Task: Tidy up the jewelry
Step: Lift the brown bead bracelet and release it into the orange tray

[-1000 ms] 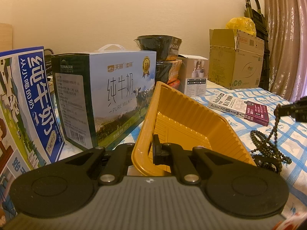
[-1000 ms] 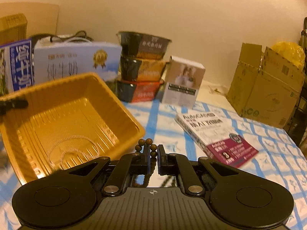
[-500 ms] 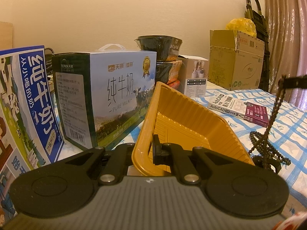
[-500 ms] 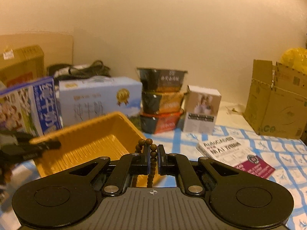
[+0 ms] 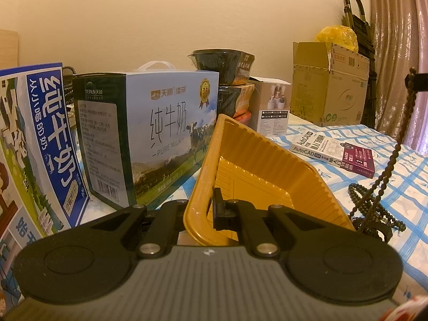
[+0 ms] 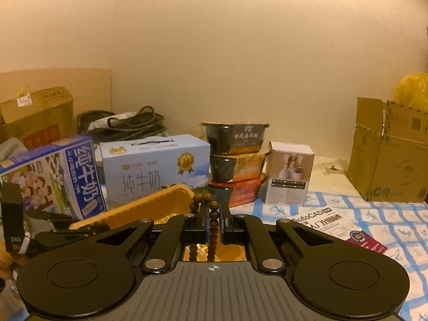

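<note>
Checked cloth [image 5: 396, 184]; left tongs [image 5: 206, 208] pinching tray [image 5: 267, 165] rim, right tongs [image 6: 213, 220] pinching beads [image 6: 213, 215], ends hidden.

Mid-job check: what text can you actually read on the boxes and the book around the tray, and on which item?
"TERUN 天润", "纯牛奶", "PURE MILK": light blue milk carton.
"纯牛奶", "从小喝的奶": blue milk box on the left.
"AutoCAD": book on the checked cloth.
Fine print on the small white box, the stacked bowls and the cardboard box: too small to read.

Plain cream wall [image 6: 214, 53], shiny curtain [image 5: 396, 40] alongside
</note>
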### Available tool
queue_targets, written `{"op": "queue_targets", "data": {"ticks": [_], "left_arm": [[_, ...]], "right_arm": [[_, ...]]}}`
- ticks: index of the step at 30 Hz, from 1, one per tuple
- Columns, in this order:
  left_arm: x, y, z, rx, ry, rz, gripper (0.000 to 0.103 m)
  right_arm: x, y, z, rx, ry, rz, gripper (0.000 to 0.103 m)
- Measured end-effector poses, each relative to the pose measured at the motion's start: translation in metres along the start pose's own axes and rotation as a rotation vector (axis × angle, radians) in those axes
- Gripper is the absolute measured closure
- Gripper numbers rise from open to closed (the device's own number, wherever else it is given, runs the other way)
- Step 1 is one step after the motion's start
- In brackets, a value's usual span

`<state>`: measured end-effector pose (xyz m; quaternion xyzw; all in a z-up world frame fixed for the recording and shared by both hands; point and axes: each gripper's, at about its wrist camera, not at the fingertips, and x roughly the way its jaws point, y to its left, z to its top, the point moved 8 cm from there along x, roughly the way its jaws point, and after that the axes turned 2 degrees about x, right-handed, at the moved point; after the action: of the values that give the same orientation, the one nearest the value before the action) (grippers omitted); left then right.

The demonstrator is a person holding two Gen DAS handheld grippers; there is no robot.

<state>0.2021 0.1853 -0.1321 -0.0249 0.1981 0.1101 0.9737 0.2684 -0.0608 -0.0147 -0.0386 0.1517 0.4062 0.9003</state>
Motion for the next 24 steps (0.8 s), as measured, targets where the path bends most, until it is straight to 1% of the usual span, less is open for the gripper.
{"op": "queue_targets", "data": {"ticks": [12,18,24], "left_arm": [[0.001,0.001,-0.001,-0.005,0.002,0.002,0.097],[0.001,0.001,-0.002,-0.006,0.003,0.002,0.097],[0.001,0.001,-0.001,-0.008,0.003,0.002,0.097]], "right_arm": [[-0.009,0.005,0.026,0.03,-0.012,0.025,0.096],[-0.004,0.017,0.045,0.043,-0.035,0.062,0.096],[0.012,0.027,0.053,0.073,-0.022,0.102,0.096]]}}
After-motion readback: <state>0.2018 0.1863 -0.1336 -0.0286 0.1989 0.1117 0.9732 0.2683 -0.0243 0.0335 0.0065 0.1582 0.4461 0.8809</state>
